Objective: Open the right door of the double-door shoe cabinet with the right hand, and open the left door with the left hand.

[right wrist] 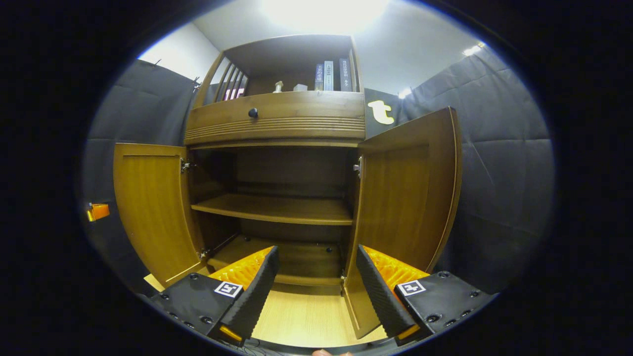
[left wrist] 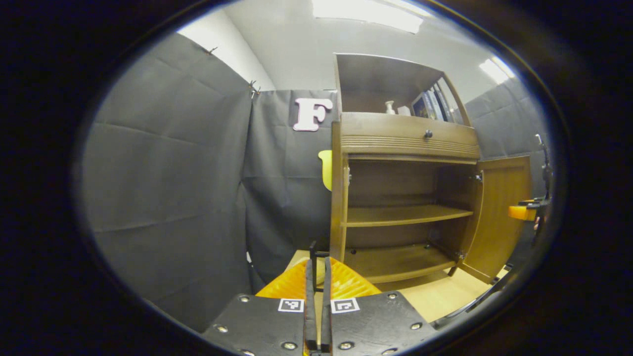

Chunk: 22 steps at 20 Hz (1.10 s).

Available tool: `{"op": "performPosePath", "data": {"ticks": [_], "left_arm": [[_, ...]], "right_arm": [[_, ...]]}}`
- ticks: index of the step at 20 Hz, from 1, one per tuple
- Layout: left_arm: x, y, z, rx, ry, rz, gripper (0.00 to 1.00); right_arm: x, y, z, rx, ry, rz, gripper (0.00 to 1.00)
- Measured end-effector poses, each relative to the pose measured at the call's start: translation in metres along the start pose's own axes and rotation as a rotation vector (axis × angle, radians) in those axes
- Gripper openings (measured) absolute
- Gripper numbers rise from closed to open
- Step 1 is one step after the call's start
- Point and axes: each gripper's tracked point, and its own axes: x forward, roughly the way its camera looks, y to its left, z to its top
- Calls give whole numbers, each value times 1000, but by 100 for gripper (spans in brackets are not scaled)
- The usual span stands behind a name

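The brown wooden shoe cabinet (right wrist: 277, 123) has both doors swung out, and its two inner shelves are bare. The left door (right wrist: 148, 212) and right door (right wrist: 410, 198) show their inner faces in the right gripper view. My right gripper (right wrist: 316, 249) is open low in front of the cabinet, and the right door's bottom corner sits just inside its right finger (right wrist: 385, 291) without being squeezed. My left gripper (left wrist: 316, 262) is shut on nothing, off to the cabinet's (left wrist: 405, 143) left side. It also appears small as the left gripper (right wrist: 97, 211) just beyond the left door's free edge. The right gripper (left wrist: 521, 212) peeks past the right door (left wrist: 499, 217).
Above the doors is a drawer with a dark knob (right wrist: 252, 113). An open top shelf holds books (right wrist: 332, 75) and a small bottle (right wrist: 278, 86). The cabinet stands on a light wooden floor (right wrist: 306, 311). Black cloth walls close in on both sides. A yellow shape (left wrist: 325, 168) sticks out behind the cabinet.
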Motion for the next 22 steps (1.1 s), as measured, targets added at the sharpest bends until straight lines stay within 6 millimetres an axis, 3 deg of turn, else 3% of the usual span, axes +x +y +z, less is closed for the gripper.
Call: {"op": "performPosePath", "data": {"ticks": [5, 8, 12, 16, 17, 18, 21, 22], "left_arm": [[-7, -26, 19, -61, -49, 34, 8], [-11, -48, 16, -80, -41, 49, 45], [-18, -52, 9, -49, 1, 107, 95], [-23, -75, 14, -95, -10, 110, 96], [-22, -79, 17, -104, -23, 111, 95], [-22, -83, 18, -110, -32, 112, 95], [-23, -95, 16, -138, -27, 116, 95], [-26, -101, 16, -153, -24, 114, 95]], "right_arm": [[-7, -9, -21, 8, 27, 68, 93], [-11, -7, -20, 37, 24, 131, 94], [-23, -10, -12, 32, -14, 187, 93], [-33, -27, -15, 51, -10, 215, 93], [-36, -32, -17, 56, -5, 217, 98], [-39, -39, -19, 56, -2, 217, 93], [-48, -58, -30, 72, 20, 218, 93], [-52, -61, -37, 85, 37, 229, 98]]}}
